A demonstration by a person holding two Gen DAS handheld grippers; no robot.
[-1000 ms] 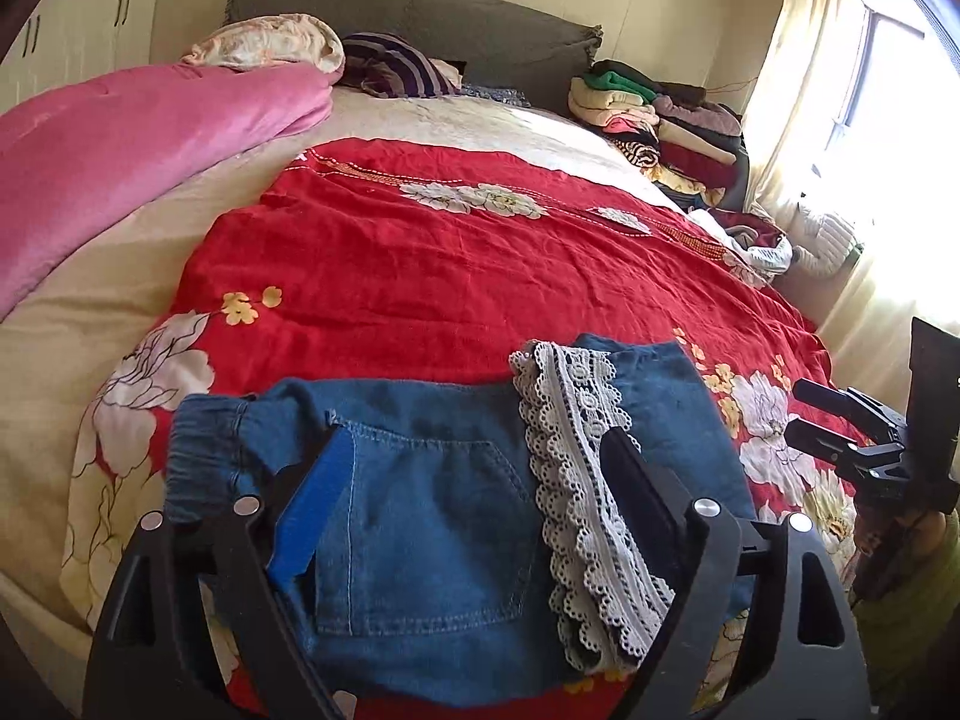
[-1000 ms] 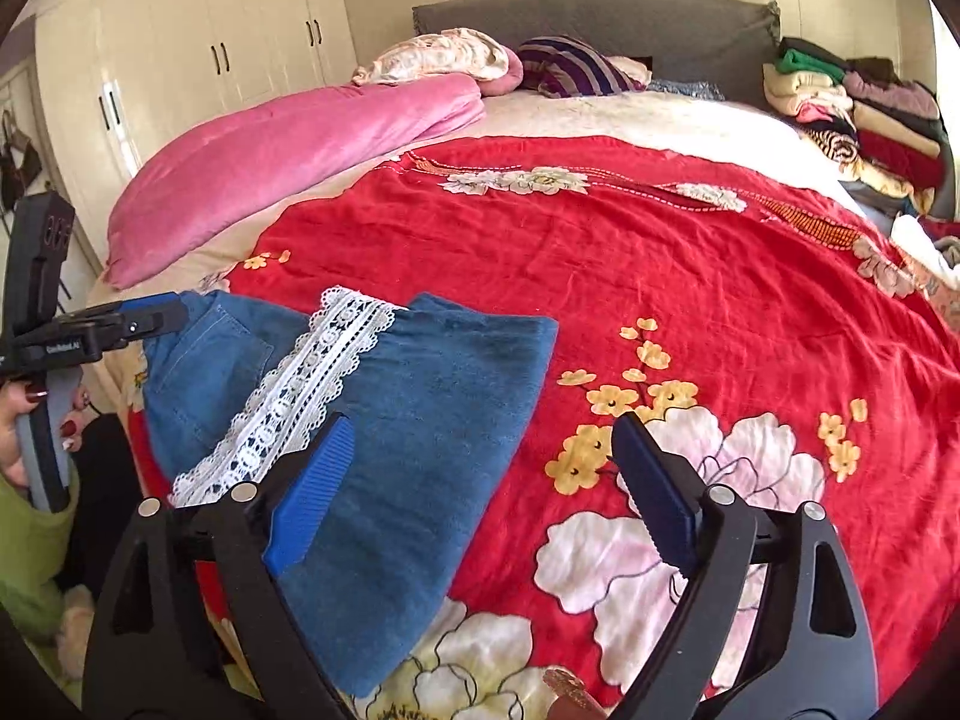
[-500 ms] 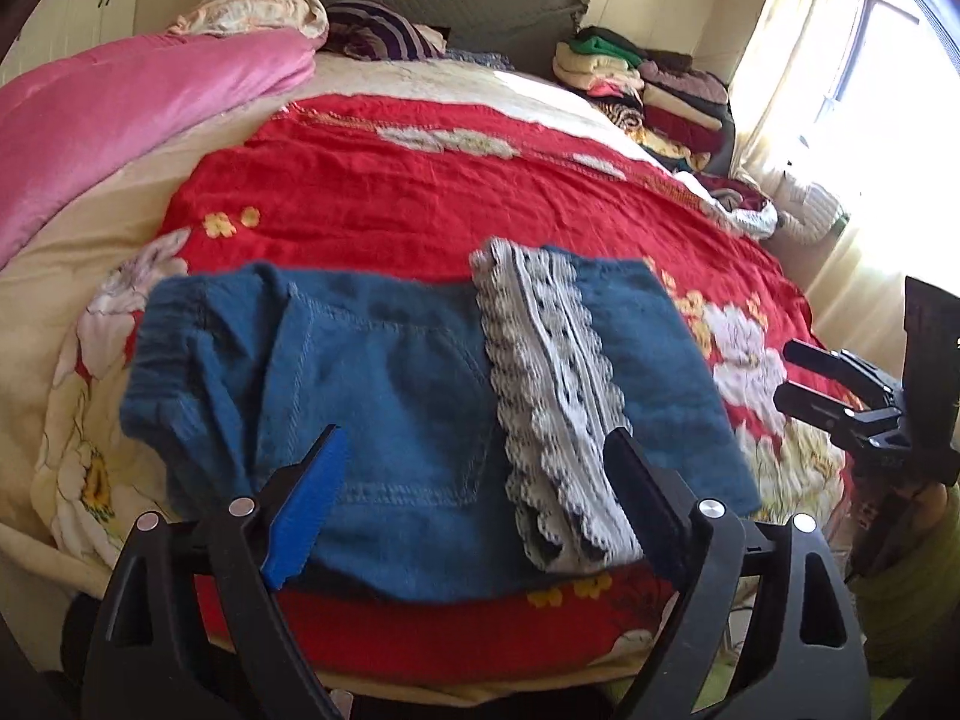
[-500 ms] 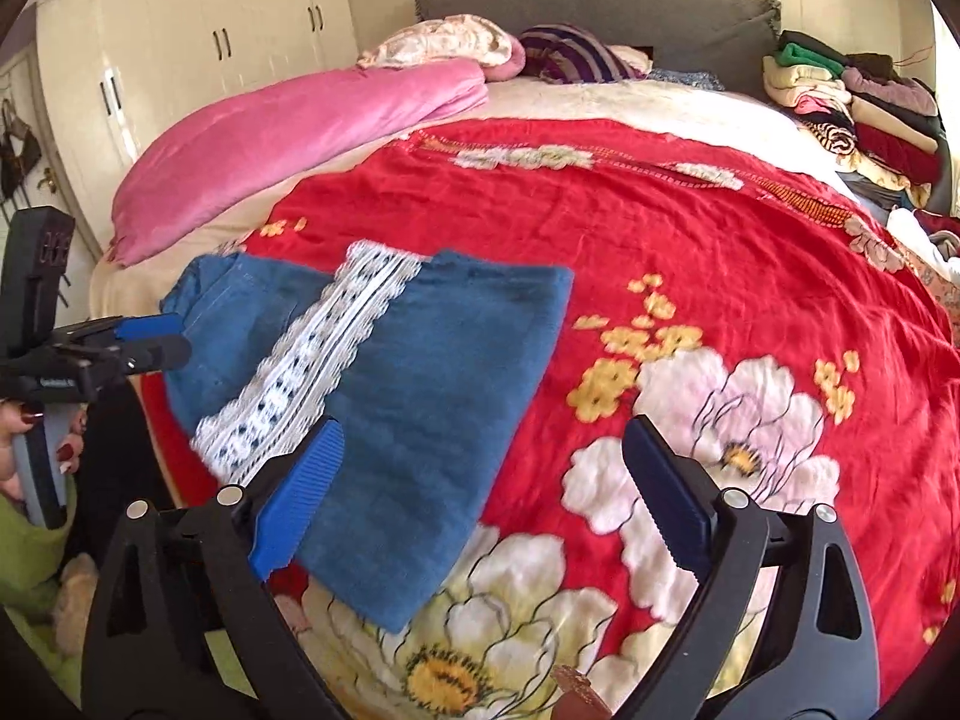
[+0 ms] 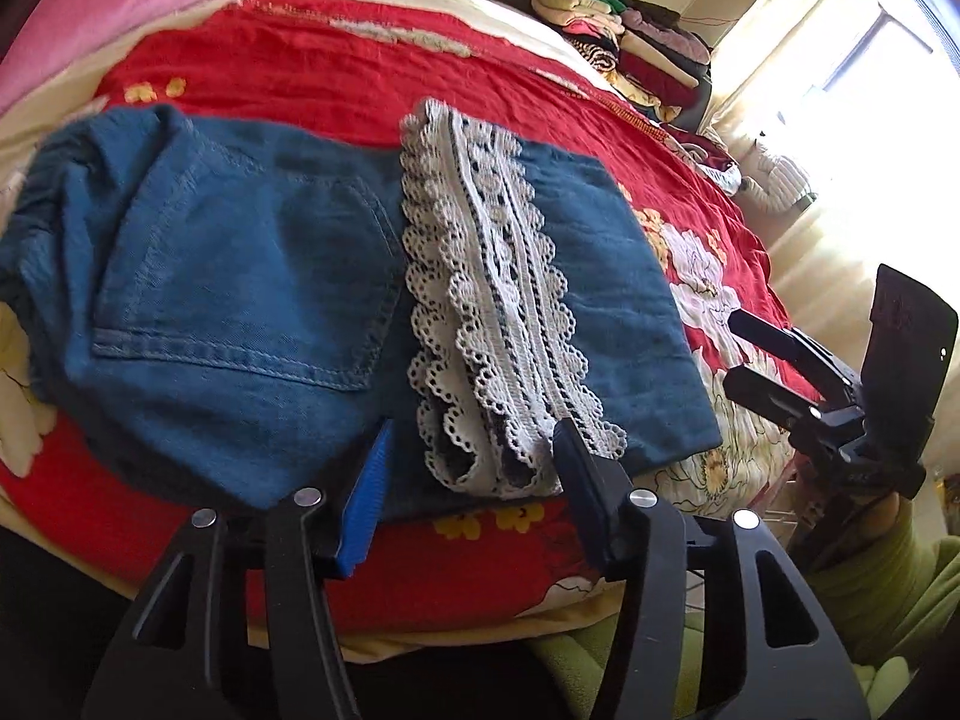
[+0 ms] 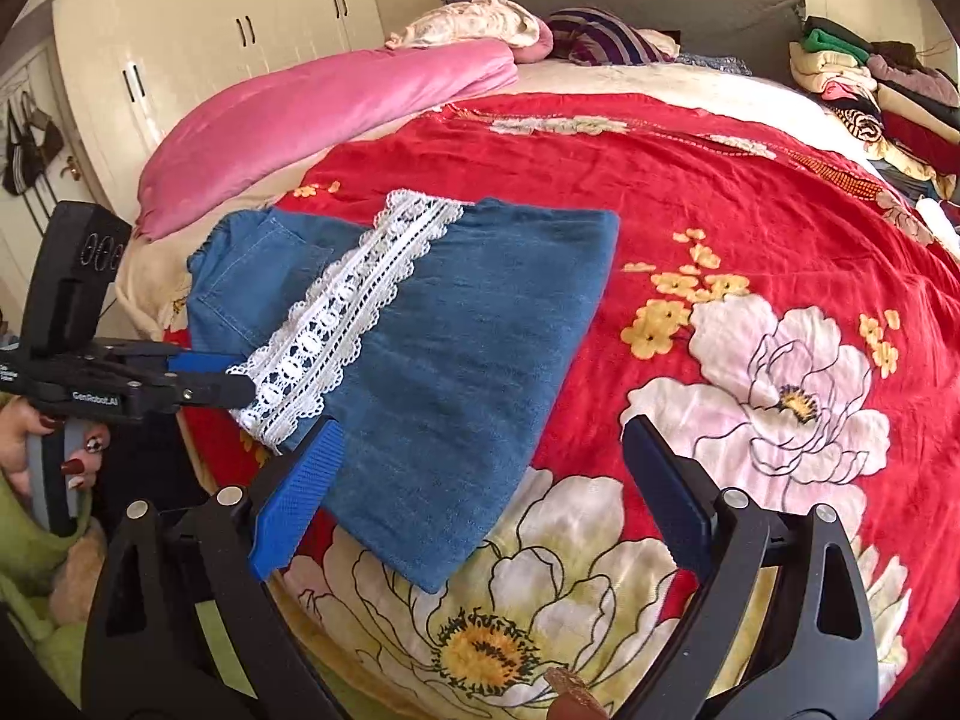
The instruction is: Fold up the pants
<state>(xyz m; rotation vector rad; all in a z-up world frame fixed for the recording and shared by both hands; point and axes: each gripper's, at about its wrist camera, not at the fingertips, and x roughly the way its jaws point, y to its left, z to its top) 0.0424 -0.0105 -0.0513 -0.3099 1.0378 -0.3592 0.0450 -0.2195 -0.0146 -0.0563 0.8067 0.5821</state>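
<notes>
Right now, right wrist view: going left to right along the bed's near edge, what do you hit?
left gripper → lace trim → plain denim panel of the pants → yellow blossoms → big white flower on the red bedspread.

We saw the pants [image 5: 252,276] lying folded on the spread [image 6: 750,192] at the near edge of the bed [image 6: 660,75]. Their lace hem [image 5: 492,312] lay across the top, between the pocket side to its left and the plain half to its right. The left gripper [image 5: 474,450] stood just before the hem's near end, its jaws closing either side of it. The right gripper [image 6: 480,462] stood before the pants' right corner. A quilt [image 6: 312,114] lay along the bed's left side, pillows [image 6: 474,27] behind it, a clothes pile [image 6: 870,84] at the far right.
</notes>
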